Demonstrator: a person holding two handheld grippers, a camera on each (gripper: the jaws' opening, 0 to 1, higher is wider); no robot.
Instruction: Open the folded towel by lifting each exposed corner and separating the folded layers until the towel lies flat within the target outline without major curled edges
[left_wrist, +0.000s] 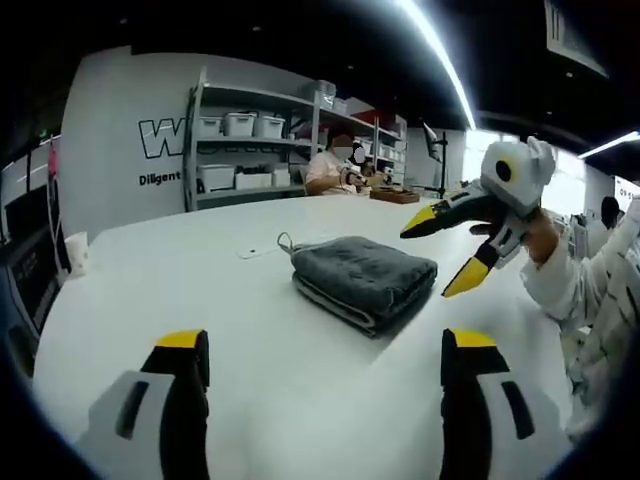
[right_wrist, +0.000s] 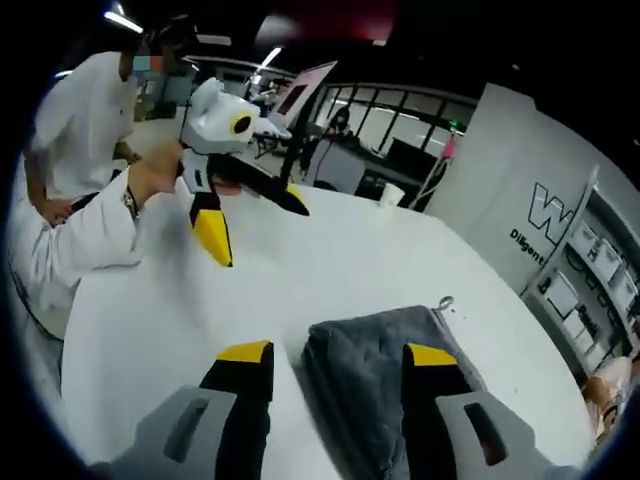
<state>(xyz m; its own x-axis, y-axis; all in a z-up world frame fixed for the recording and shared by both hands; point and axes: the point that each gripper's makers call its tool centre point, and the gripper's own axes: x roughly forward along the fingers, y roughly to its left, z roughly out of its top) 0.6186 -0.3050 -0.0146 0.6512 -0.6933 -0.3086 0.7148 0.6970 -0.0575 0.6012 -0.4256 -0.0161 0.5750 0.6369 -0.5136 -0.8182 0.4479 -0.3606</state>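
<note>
A grey towel (left_wrist: 365, 275), folded into a thick stack with a small hanging loop (left_wrist: 285, 240), lies on the white table (left_wrist: 190, 290). My left gripper (left_wrist: 325, 342) is open, well short of the towel, with bare tabletop between its jaws. Just right of the towel hovers my right gripper (left_wrist: 443, 253), open, its yellow-tipped jaws pointing at the towel's right edge. In the right gripper view the towel (right_wrist: 370, 365) lies between and just beyond the open jaws of my right gripper (right_wrist: 338, 355). Beyond it, a hand holds the left gripper (right_wrist: 255, 222) open above the table.
Shelves with white bins (left_wrist: 240, 125) stand behind the table, and a person (left_wrist: 330, 165) sits there. A white cup (left_wrist: 76, 250) stands near the left edge, and a small flat item (left_wrist: 255, 252) lies beside the towel. A person in a white shirt (right_wrist: 80, 110) stands close.
</note>
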